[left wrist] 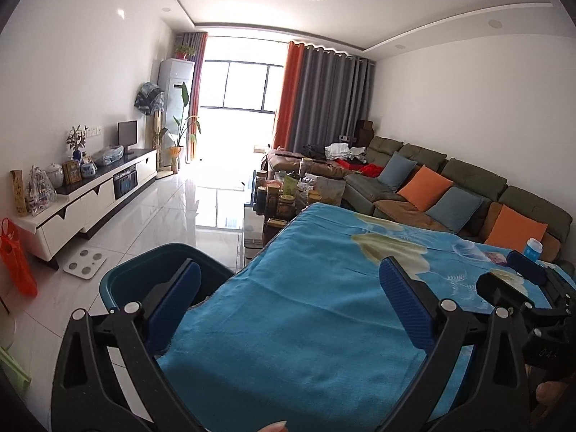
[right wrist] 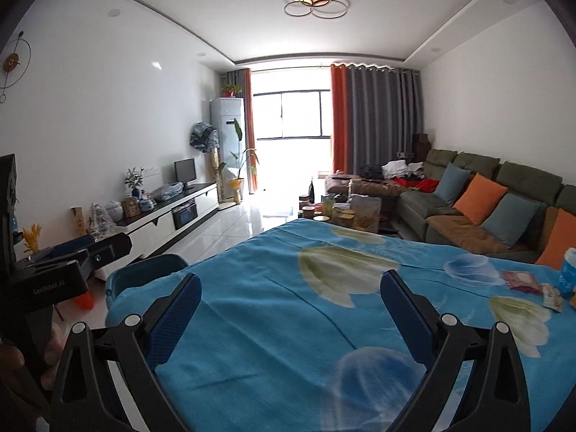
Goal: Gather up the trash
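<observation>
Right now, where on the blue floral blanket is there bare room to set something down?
The blue floral blanket lies bare between the open right gripper and the teal plastic bin. Crowded at the right edge: red-and-white wrapper, blue-and-white cup.

Both wrist views look low across the blue blanket (left wrist: pixel 306 306) toward the window (right wrist: pixel 288 115).
</observation>
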A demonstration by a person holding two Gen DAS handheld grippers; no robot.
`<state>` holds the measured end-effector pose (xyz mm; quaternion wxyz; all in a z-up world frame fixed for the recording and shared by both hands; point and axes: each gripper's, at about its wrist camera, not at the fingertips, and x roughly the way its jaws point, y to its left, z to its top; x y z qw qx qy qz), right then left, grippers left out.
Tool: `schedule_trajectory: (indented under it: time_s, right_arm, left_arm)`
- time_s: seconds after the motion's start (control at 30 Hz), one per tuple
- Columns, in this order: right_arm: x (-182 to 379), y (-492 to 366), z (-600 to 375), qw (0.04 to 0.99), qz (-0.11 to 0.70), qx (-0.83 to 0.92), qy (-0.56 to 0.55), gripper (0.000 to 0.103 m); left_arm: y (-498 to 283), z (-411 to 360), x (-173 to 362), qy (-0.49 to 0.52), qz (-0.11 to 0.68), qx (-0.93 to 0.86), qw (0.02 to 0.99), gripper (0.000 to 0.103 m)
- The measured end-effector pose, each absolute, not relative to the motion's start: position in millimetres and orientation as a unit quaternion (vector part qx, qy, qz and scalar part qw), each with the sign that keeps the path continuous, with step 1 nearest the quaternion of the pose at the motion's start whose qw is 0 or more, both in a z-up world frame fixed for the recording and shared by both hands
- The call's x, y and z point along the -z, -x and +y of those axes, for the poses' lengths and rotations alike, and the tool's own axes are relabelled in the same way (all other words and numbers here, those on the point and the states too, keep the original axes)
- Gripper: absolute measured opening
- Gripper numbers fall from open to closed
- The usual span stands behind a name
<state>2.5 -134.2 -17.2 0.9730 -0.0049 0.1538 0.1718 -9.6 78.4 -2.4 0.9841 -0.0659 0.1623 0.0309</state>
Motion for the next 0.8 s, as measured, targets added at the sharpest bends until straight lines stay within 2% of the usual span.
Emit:
schedule_trajectory:
  time_s: [0.43, 0.8]
  right_arm:
    - [18.8, 25.1, -186.8, 0.989, 0.117, -0.094, -0.014, 0.096]
    - [18.9, 33.7, -196.2, 0.992, 0.108, -0.069, -0.014, 0.096]
  left_arm:
    - [13.4, 17.9, -1.0, 0.029, 0.129, -0.002, 0.991, 0.098]
    - [18.1, 5.9, 0.5, 0.021, 0.115, 0.009, 0.993, 0.098]
